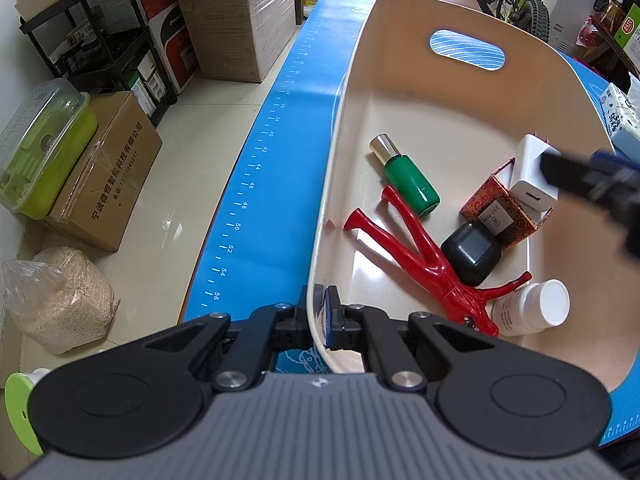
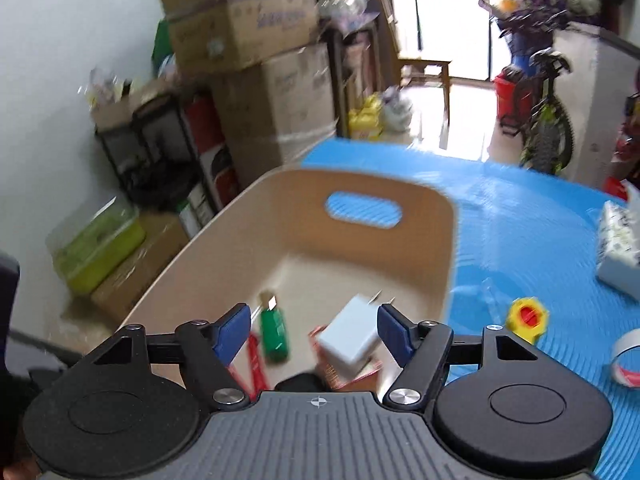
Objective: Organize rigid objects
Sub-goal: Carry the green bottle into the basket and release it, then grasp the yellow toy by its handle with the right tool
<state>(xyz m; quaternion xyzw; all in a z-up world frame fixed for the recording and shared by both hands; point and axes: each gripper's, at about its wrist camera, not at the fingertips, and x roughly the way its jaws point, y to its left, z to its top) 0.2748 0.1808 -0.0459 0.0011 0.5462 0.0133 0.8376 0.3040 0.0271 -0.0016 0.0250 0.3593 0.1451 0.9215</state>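
Left gripper (image 1: 320, 320) is clamped on the near rim of the beige basket (image 1: 400, 12); right gripper (image 2: 314, 330) is spread open, gripping nothing.

Inside the basket, a white charger (image 2: 350, 334) is propped on a patterned box (image 1: 502, 216), beside a green bottle (image 1: 408, 178), red figurine (image 1: 424, 258), black case (image 1: 472, 252) and white pill bottle (image 1: 534, 308); all is set on a blue mat (image 2: 520, 224).

right hand-held gripper (image 1: 592, 178) motion-blurred, red figure (image 1: 436, 268) partly hidden under black case (image 1: 472, 252)
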